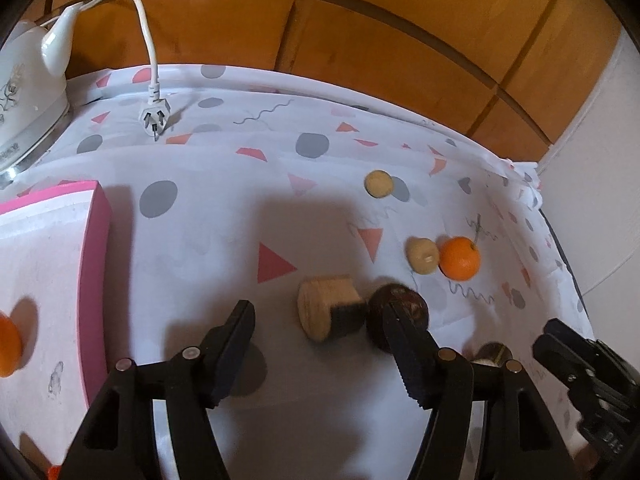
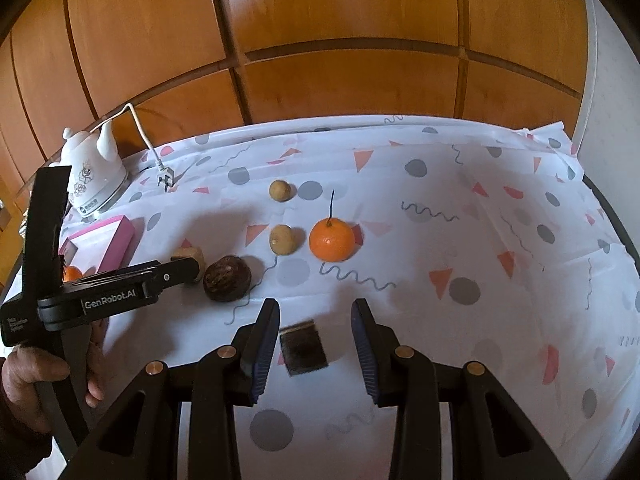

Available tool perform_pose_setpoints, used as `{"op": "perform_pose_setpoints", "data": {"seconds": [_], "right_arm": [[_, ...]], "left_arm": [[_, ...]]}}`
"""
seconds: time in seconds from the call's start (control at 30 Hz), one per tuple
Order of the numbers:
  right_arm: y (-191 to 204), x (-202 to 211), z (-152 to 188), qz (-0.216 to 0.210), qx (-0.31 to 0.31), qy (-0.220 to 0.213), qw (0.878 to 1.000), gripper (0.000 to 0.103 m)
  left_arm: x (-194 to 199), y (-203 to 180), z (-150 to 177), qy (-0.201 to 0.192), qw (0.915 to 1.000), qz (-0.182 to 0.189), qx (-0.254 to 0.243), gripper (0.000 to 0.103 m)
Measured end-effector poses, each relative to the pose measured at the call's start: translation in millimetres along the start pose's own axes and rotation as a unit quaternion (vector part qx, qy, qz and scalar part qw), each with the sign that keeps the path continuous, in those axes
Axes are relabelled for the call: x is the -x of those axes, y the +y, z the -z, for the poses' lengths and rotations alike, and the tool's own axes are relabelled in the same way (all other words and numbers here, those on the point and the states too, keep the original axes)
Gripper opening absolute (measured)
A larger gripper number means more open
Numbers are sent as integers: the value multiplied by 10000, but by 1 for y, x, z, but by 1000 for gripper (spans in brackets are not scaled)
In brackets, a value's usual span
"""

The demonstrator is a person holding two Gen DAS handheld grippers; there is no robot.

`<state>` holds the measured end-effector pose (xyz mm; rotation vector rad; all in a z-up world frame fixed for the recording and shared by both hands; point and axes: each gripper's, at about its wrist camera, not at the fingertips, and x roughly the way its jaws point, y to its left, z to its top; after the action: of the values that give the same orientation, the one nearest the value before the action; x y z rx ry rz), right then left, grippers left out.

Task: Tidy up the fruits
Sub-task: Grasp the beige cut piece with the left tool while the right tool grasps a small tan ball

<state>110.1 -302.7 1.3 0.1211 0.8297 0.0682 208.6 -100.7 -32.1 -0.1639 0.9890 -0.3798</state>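
On the patterned cloth lie a mandarin (image 1: 460,258) (image 2: 332,239), two tan round fruits (image 1: 422,256) (image 1: 378,184), a dark brown round fruit (image 1: 412,304) (image 2: 227,278) and a tan cut piece with a dark face (image 1: 328,316). My left gripper (image 1: 318,316) is open; the tan piece rests on the cloth between its fingers, untouched, and its right finger overlaps the dark fruit. My right gripper (image 2: 316,332) is open over a small dark square piece (image 2: 303,348) lying between its fingers. A second mandarin (image 1: 8,344) sits in the pink box (image 1: 94,280).
A white electric kettle (image 2: 90,176) stands at the back left, its cord and plug (image 1: 155,116) lying on the cloth. Wooden panelling rises behind the table. A hand (image 2: 24,368) holds the left gripper's handle. The cloth's right edge drops off near the wall.
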Motion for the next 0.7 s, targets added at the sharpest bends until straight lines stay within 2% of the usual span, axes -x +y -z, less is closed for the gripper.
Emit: {"op": "perform_pose_setpoints", "data": {"seconds": [0.1,0.2,0.23,0.27,0.33,0.53,0.7], "right_arm": [[-1,0,-9,-41,5,-57,10000,37],[0,-3,-21,-288,-37,-57,9996,37],[2,-4,-25,-390,-9,-46,9992,37],[5,-7,-29,-564,24,-14,9984,37],[11,-13,-33,-808,81,70,9967,37],[26,-44,-57,-1080,255,306,9933,35],[33,-87,-85,-948,152,592,9936,35]], "left_arm": [[-5,0,-5,-6,10000,-24,58,65],[-8,0,-6,0,10000,-52,3,49],[-7,1,-5,-6,10000,35,25,40],[-7,3,-5,24,9999,144,79,36],[-5,6,-4,26,9997,206,125,34],[0,7,1,2,9995,282,145,32],[1,5,6,-141,9997,221,-24,32]]}}
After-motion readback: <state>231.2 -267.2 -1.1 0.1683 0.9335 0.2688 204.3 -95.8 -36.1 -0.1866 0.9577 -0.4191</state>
